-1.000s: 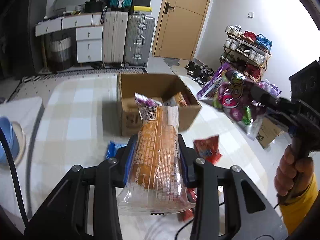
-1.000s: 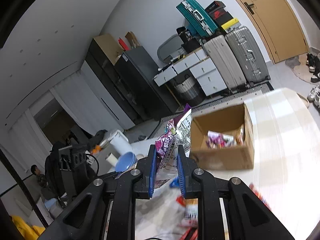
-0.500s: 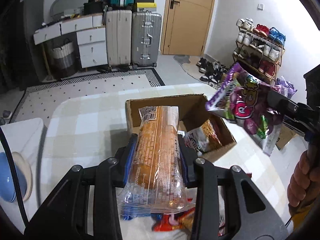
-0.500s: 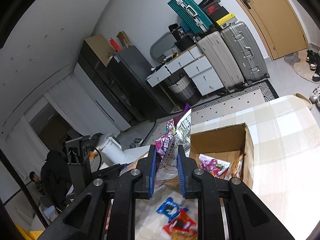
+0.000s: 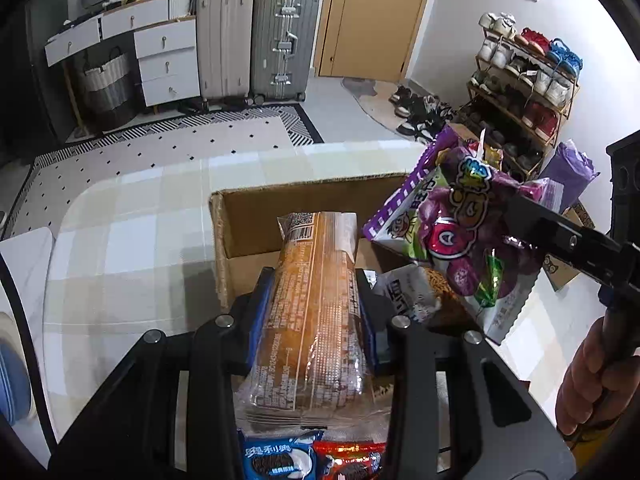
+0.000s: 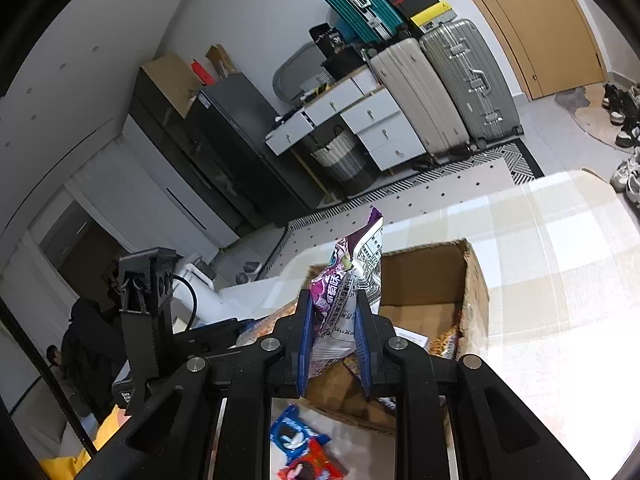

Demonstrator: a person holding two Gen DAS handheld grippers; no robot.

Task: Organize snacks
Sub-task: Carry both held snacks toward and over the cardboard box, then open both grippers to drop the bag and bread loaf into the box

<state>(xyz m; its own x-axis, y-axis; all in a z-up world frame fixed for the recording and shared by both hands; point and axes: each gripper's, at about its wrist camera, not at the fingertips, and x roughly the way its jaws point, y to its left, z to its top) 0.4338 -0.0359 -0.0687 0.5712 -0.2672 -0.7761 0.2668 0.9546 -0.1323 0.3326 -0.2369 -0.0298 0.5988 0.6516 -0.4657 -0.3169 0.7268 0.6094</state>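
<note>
My left gripper [image 5: 316, 304] is shut on a long clear-wrapped brown cake pack [image 5: 316, 320], held over the near wall of the open cardboard box [image 5: 248, 216]. My right gripper [image 6: 334, 320] is shut on a purple candy bag [image 6: 348, 276], which also shows in the left wrist view [image 5: 460, 224] hanging above the box's right side. A white and orange snack packet [image 5: 416, 292] lies inside the box. The box also shows in the right wrist view [image 6: 476, 276].
A blue cookie pack [image 5: 276, 456] and a red one [image 5: 352, 456] lie on the checked tablecloth [image 5: 120, 240] below my left gripper; they also show in the right wrist view [image 6: 292, 436]. Suitcases [image 5: 256, 40], drawers and a shoe rack [image 5: 528, 76] stand beyond the table.
Both grippers have moved forward toward the box with their packs still held. The box is now closer and both packs hang over it.
</note>
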